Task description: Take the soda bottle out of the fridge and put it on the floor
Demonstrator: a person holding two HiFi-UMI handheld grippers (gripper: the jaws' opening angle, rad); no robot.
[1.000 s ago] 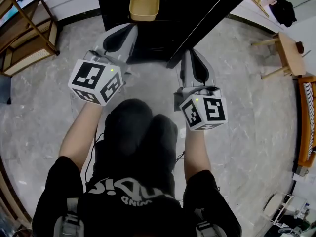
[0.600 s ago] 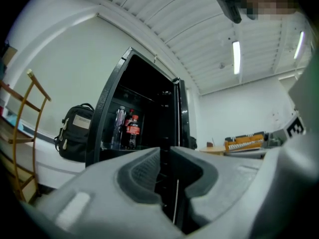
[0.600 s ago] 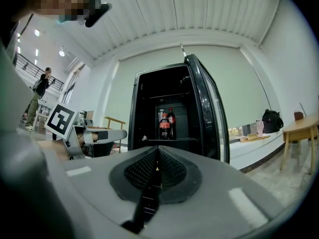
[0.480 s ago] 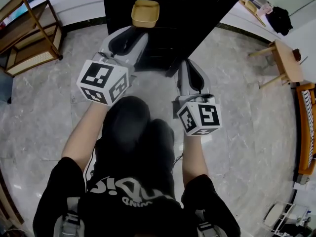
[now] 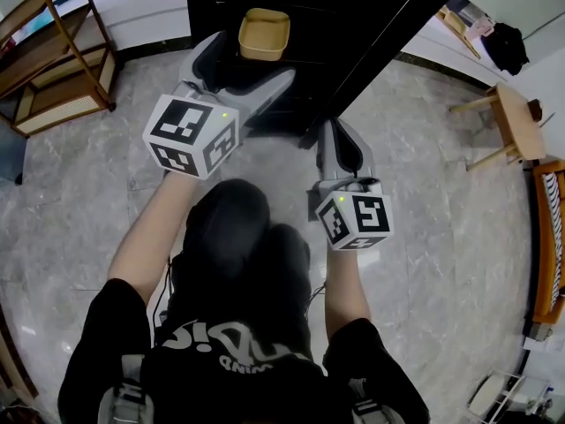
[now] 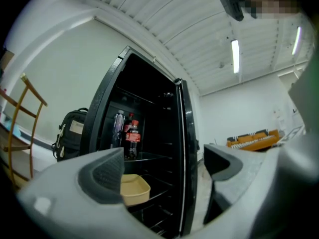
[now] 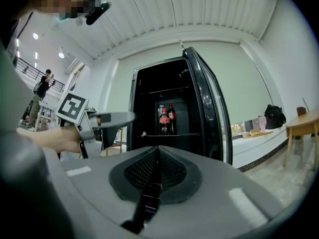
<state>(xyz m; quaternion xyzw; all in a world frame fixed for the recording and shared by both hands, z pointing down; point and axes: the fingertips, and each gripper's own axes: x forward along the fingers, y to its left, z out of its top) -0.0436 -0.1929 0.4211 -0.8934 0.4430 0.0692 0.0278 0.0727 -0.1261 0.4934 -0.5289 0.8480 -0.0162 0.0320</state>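
Observation:
The black fridge (image 5: 300, 60) stands open in front of me, its door (image 7: 212, 118) swung to the right. A cola soda bottle (image 6: 132, 138) with a red label stands upright on a fridge shelf; the right gripper view shows this soda bottle (image 7: 163, 121) with a second dark bottle (image 7: 171, 117) behind it. My left gripper (image 5: 254, 56) is held just in front of the fridge; its jaws have just been opening and stand wide apart with nothing between them (image 6: 164, 166). My right gripper (image 5: 338, 131) hangs lower by the door edge, its pads pressed together (image 7: 158, 151) and empty.
A beige tub (image 5: 264, 34) sits on a lower fridge shelf. A clear bottle (image 6: 118, 128) stands beside the soda. A wooden rack (image 5: 53, 60) is at left, a wooden table (image 5: 516, 95) at right, a black backpack (image 6: 72, 133) beside the fridge. The floor is grey stone.
The left gripper's jaws went from shut to wide open, and it rose slightly toward the fridge. The right gripper stayed where it was, shut.

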